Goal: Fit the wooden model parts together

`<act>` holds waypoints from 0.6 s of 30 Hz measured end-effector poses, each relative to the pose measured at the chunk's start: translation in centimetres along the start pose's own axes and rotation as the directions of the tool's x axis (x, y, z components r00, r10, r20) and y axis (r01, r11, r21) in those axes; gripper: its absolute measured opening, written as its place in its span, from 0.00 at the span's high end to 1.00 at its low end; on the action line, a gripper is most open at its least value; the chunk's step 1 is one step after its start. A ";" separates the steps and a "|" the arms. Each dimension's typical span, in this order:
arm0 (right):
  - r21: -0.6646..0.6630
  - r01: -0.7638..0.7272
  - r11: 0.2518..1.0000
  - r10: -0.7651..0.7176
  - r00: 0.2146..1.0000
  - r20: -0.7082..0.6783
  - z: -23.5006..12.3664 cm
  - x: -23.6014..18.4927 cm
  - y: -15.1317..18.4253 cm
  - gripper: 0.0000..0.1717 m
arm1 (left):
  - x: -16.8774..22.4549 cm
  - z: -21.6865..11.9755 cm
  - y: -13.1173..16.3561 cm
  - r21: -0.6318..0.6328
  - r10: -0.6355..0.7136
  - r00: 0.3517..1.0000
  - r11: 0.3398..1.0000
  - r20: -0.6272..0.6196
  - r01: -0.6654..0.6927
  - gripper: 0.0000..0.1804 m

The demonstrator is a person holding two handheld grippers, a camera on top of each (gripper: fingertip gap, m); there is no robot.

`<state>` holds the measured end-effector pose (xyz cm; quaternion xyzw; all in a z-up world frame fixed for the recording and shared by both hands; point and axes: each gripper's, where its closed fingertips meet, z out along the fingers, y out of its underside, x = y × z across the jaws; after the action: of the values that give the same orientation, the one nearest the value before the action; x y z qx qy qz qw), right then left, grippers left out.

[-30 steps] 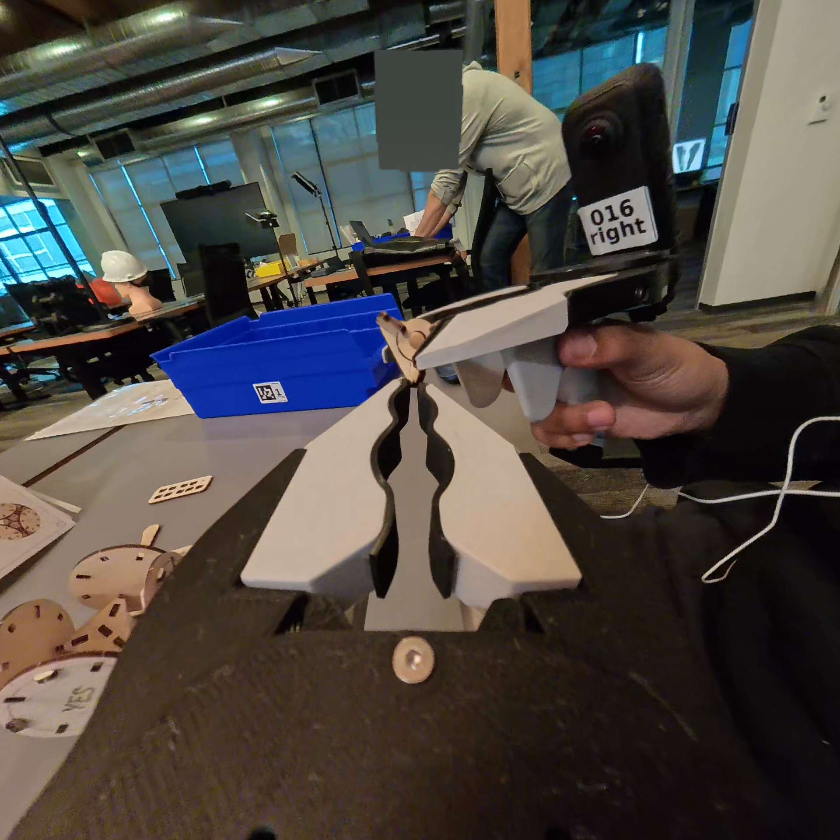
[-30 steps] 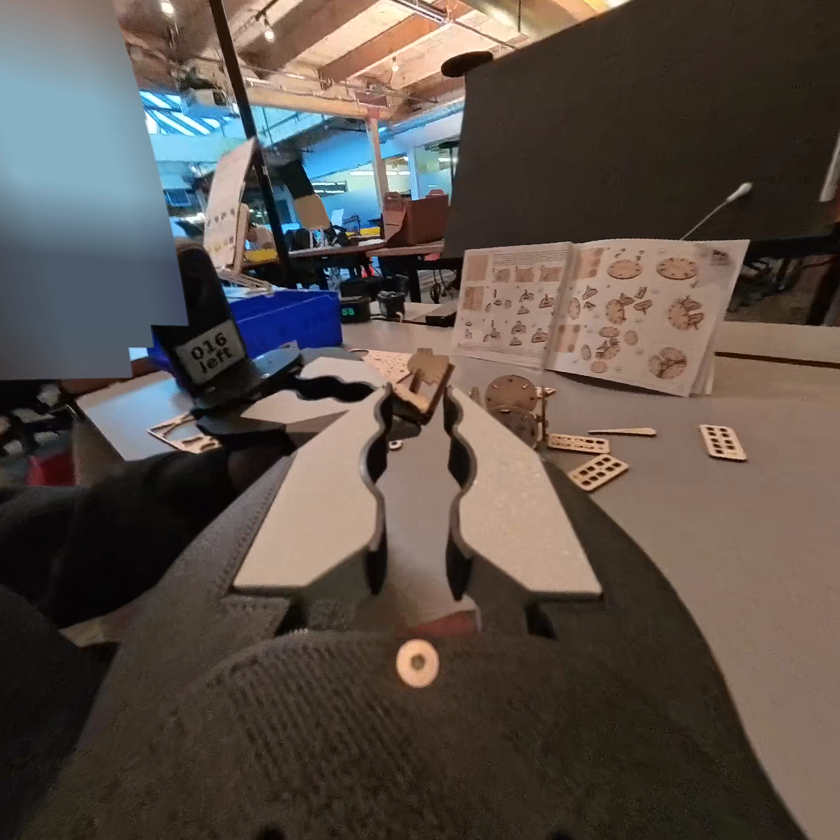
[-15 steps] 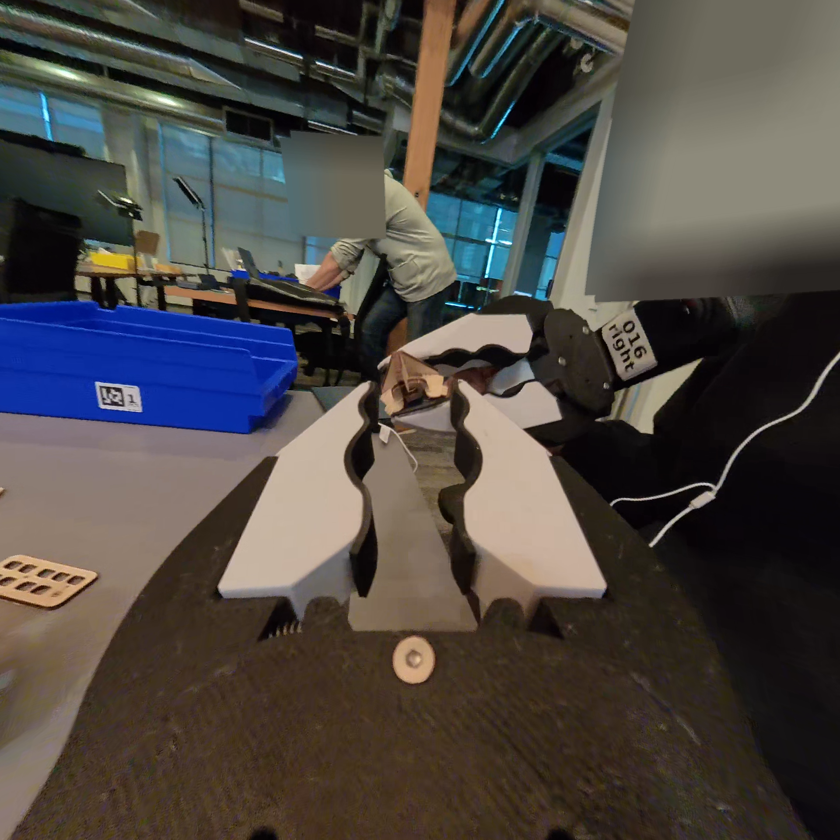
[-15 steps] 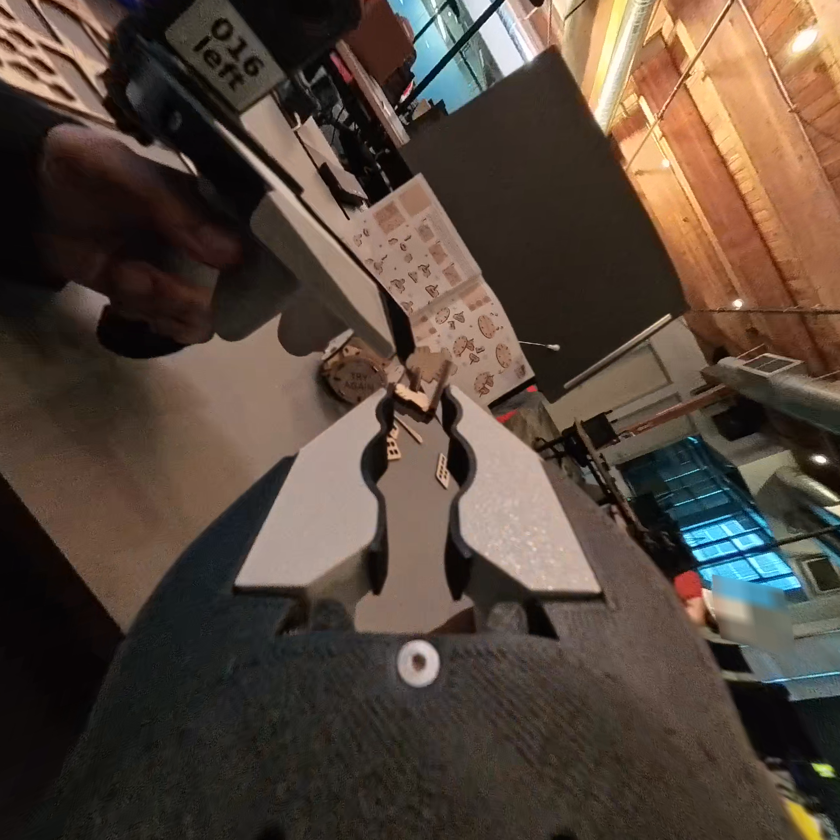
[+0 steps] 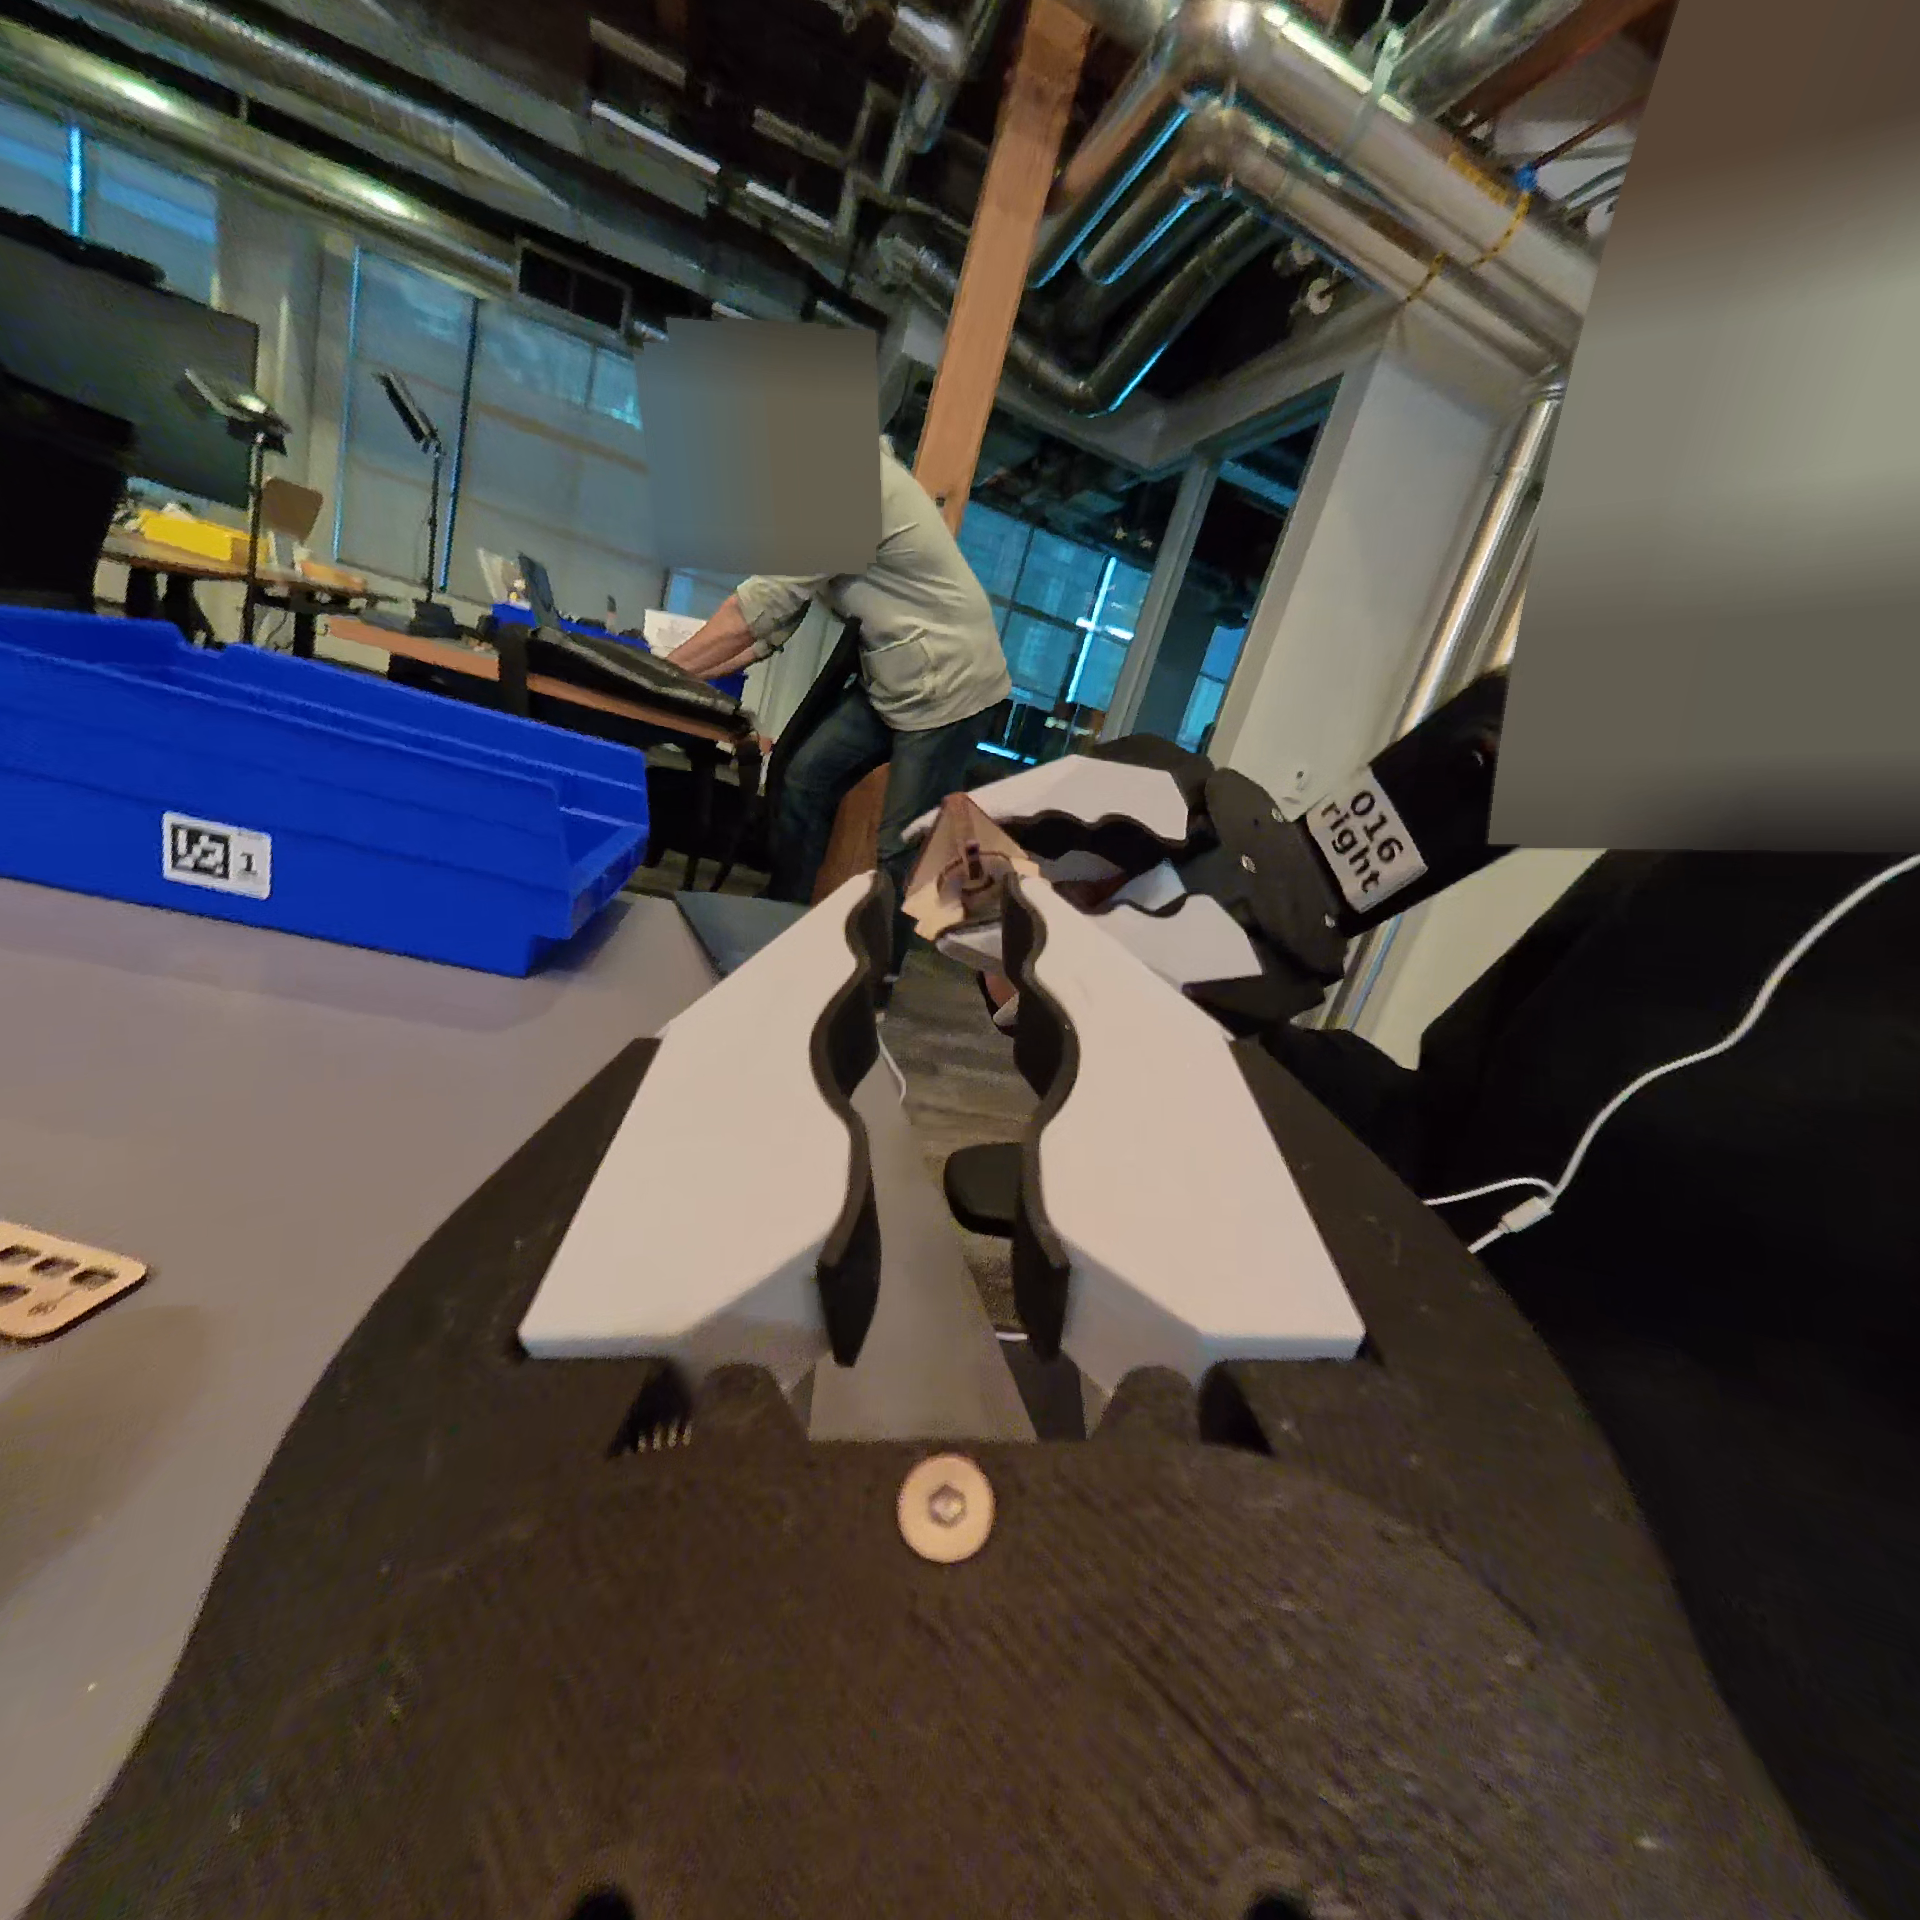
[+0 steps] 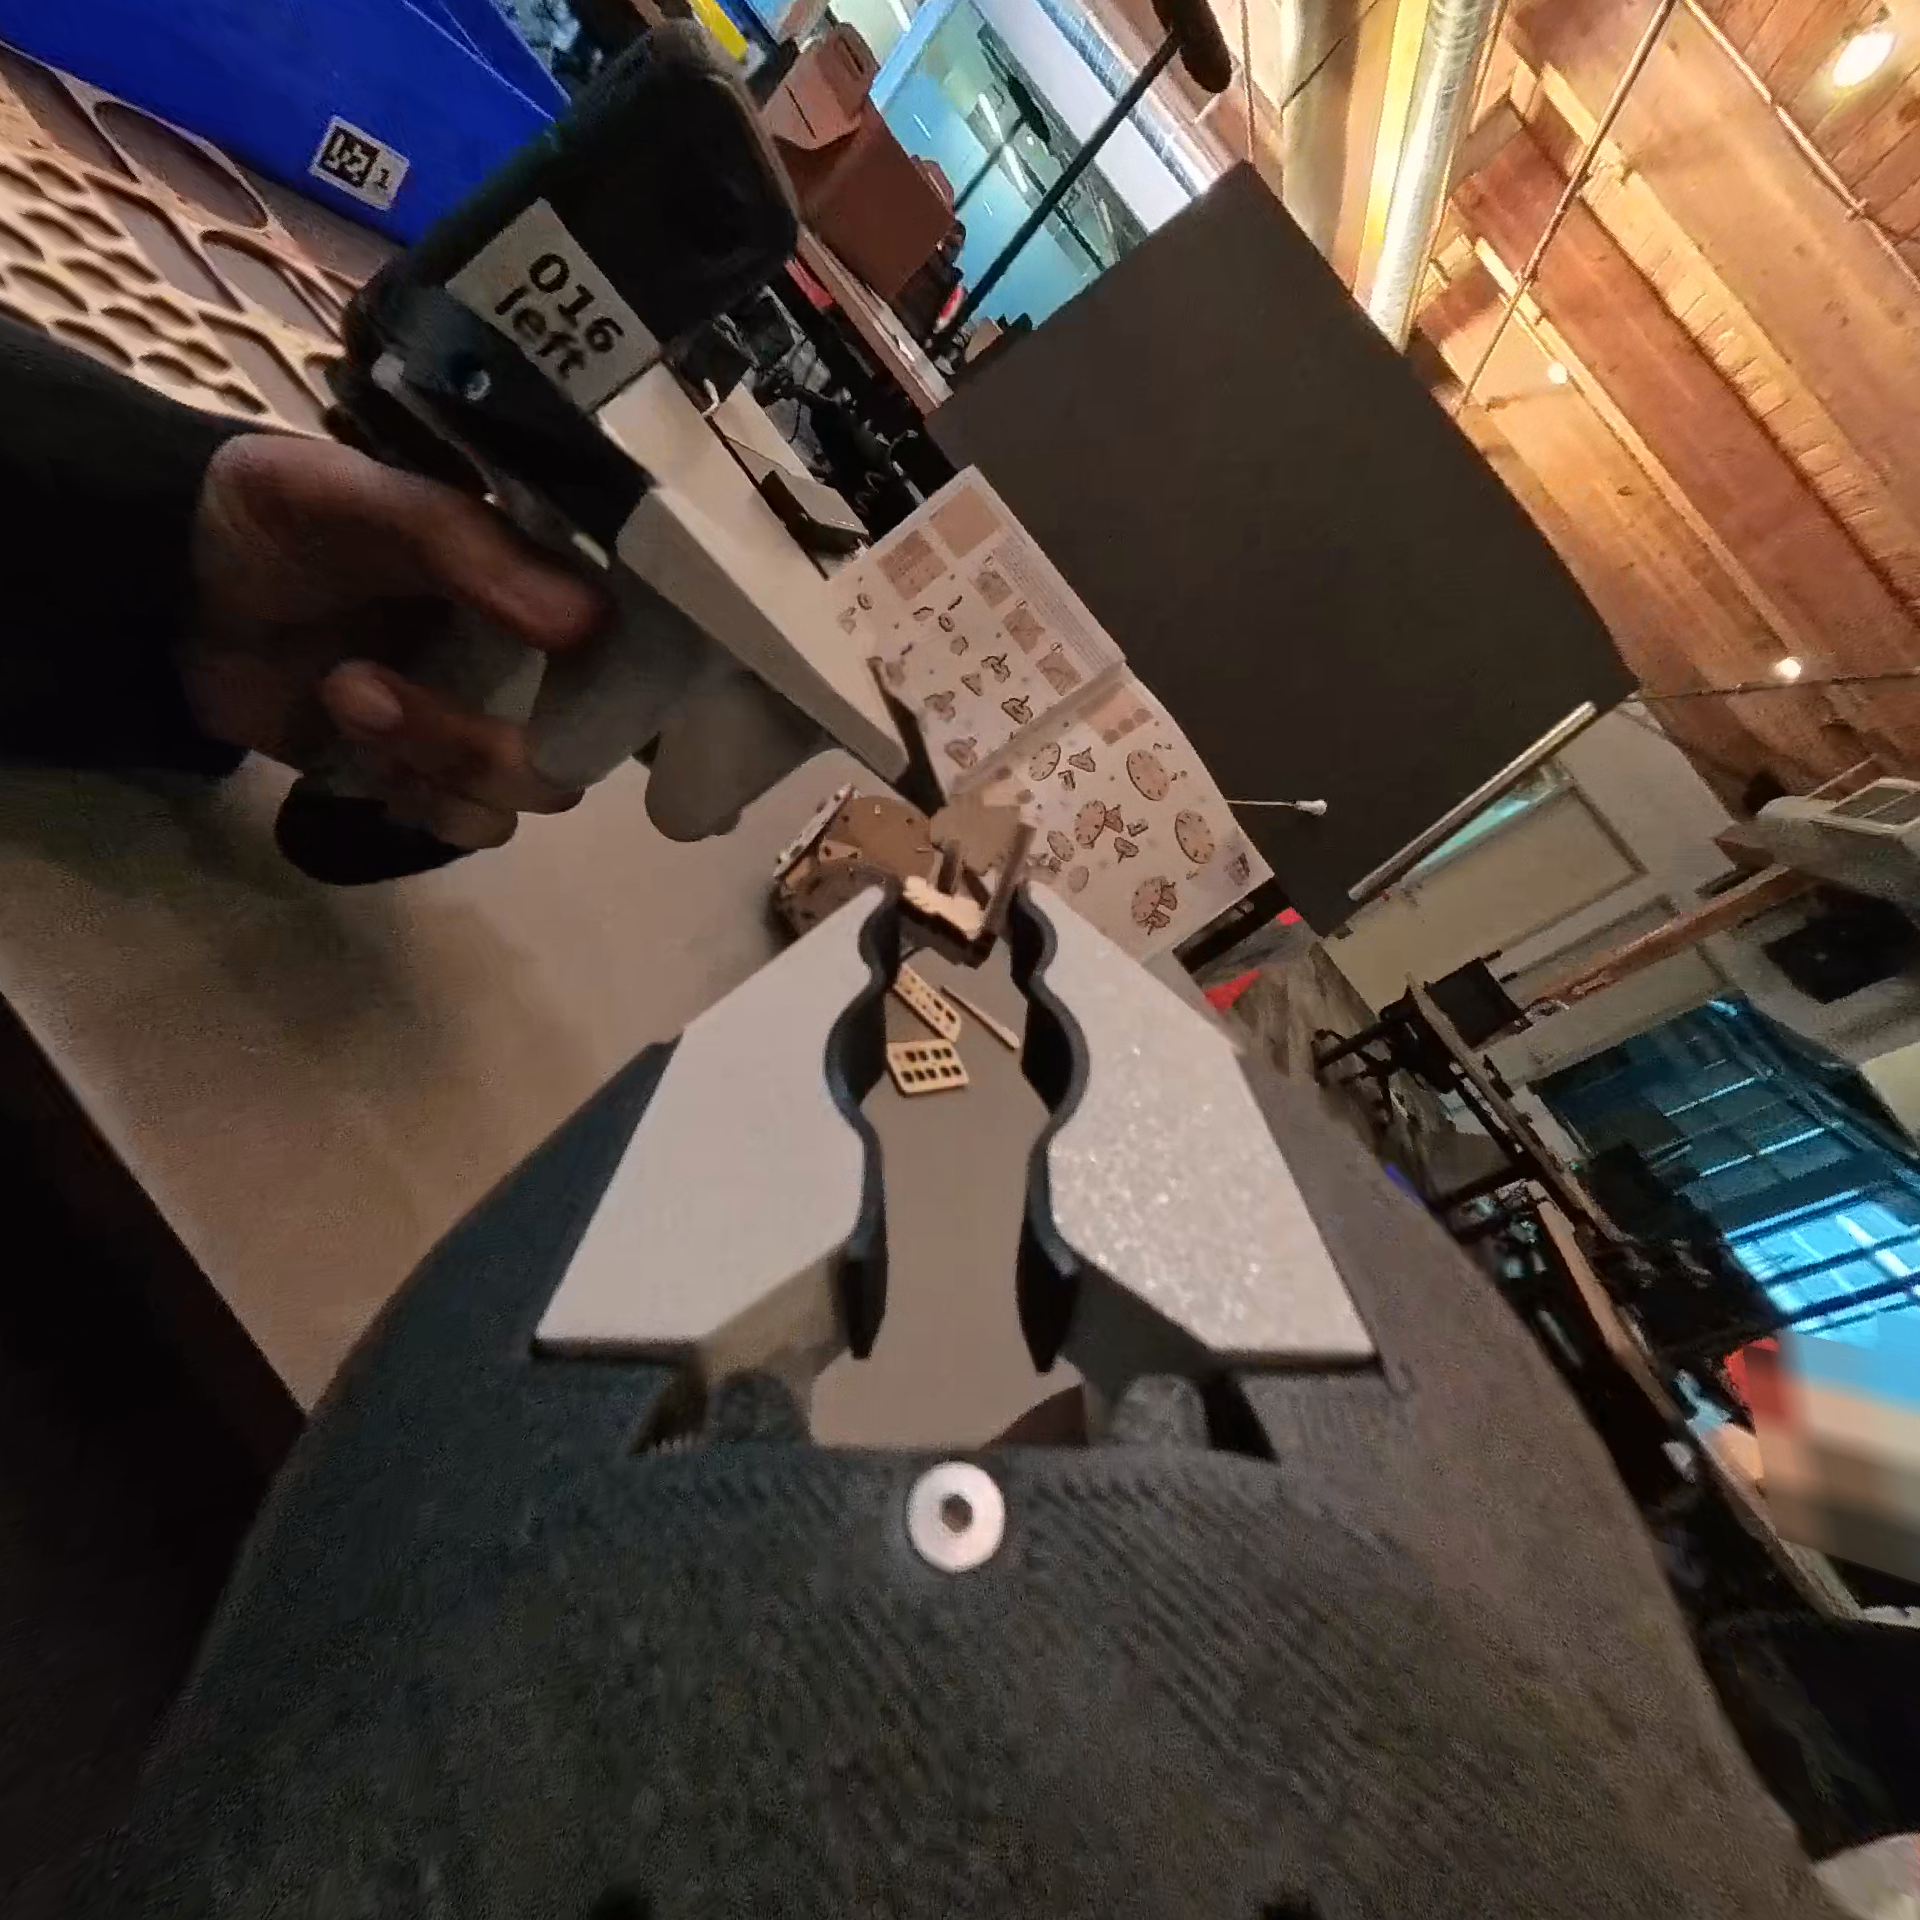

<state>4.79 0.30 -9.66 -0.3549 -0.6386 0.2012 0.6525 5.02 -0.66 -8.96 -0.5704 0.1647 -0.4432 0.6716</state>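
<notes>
A small wooden assembly (image 5: 961,868), a triangular plate with a peg in it, is held in the air above the grey table's (image 5: 260,1091) edge. My right gripper (image 6: 951,914) is shut on it, and its white fingers (image 5: 1091,795) reach in from the right in the left wrist view. My left gripper (image 5: 943,899) has its pads on either side of the same piece and is closed on it. In the right wrist view the assembly (image 6: 961,883) sits between my fingertips, and the left gripper's finger (image 6: 748,634) comes down onto its top from the upper left.
A blue bin (image 5: 312,790) stands on the table at the left. A perforated wooden plate (image 5: 52,1283) lies near the left edge. An open instruction booklet (image 6: 1049,727), a round wooden clock-like assembly (image 6: 842,862) and small perforated plates (image 6: 928,1062) lie beyond. A person (image 5: 914,644) stands at a far desk.
The left gripper went from shut below the piece to wide open around it, then narrowed onto it. The right gripper kept its hold on the piece while rolling and tilting.
</notes>
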 end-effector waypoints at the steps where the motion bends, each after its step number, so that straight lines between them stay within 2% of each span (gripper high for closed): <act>1: -0.019 -0.093 0.995 0.093 0.996 0.009 0.3 0.2 0.7 0.89 | -0.3 0.1 0.3 -0.020 -0.001 1.000 1.000 0.016 0.001 0.91; 2: -0.047 -0.242 0.969 0.244 0.969 0.033 0.7 0.1 1.7 0.89 | -0.6 0.2 0.7 -0.042 0.005 0.999 0.999 0.035 -0.004 0.90; 3: -0.077 -0.425 0.902 0.430 0.900 0.074 1.3 -0.4 2.7 0.89 | -1.0 0.3 1.1 -0.068 0.020 0.998 0.998 0.066 -0.015 0.89; 4: -0.118 -0.599 0.792 0.611 0.781 0.127 1.8 -1.3 3.6 0.89 | -1.5 0.4 1.6 -0.098 0.043 0.994 0.995 0.102 -0.033 0.88; 6: -0.269 -0.822 0.502 0.864 0.464 0.195 2.4 -3.3 5.5 0.88 | -2.2 0.4 2.2 -0.142 0.095 0.983 0.987 0.157 -0.073 0.86; 8: -0.483 -0.838 0.254 0.956 0.141 0.258 1.8 -5.8 6.3 0.89 | -3.5 0.1 2.6 -0.180 0.141 0.962 0.979 0.236 -0.099 0.87; 9: -0.573 -0.804 0.159 0.960 -0.010 0.280 1.2 -6.8 6.2 0.88 | -4.0 -0.1 2.8 -0.201 0.163 0.950 0.973 0.266 -0.110 0.87; 10: -0.627 -0.775 0.082 0.947 -0.135 0.291 0.7 -7.3 6.0 0.88 | -4.3 -0.1 3.0 -0.221 0.179 0.943 0.968 0.281 -0.118 0.87; 11: -0.646 -0.763 0.027 0.935 -0.210 0.287 0.5 -7.3 6.1 0.88 | -4.5 -0.1 3.4 -0.242 0.189 0.939 0.963 0.286 -0.120 0.87; 12: -0.652 -0.758 0.005 0.931 -0.235 0.280 0.3 -7.3 6.6 0.88 | -4.5 0.0 3.6 -0.259 0.189 0.939 0.959 0.286 -0.114 0.87; 13: -0.665 -0.747 0.009 0.937 -0.226 0.267 0.1 -7.6 7.2 0.88 | -4.5 0.0 3.8 -0.267 0.187 0.941 0.957 0.281 -0.110 0.88; 15: -0.715 -0.697 0.064 0.960 -0.153 0.235 -0.4 -8.7 8.4 0.88 | -4.6 -0.1 3.7 -0.259 0.167 0.944 0.961 0.286 -0.091 0.88; 16: -0.739 -0.668 0.092 0.968 -0.113 0.223 -0.7 -9.1 8.9 0.84 | -4.7 -0.2 3.7 -0.252 0.150 0.946 0.965 0.287 -0.077 0.88; 18: -0.749 -0.652 0.119 0.976 -0.060 0.207 -0.9 -8.9 9.7 0.85 | -4.8 -0.2 3.8 -0.247 0.112 0.952 0.968 0.284 -0.040 0.88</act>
<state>6.59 0.16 -22.71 -0.6989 -0.4784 0.5313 -0.0166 3.76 2.75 -13.81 -0.7000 0.1363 -0.3035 0.6319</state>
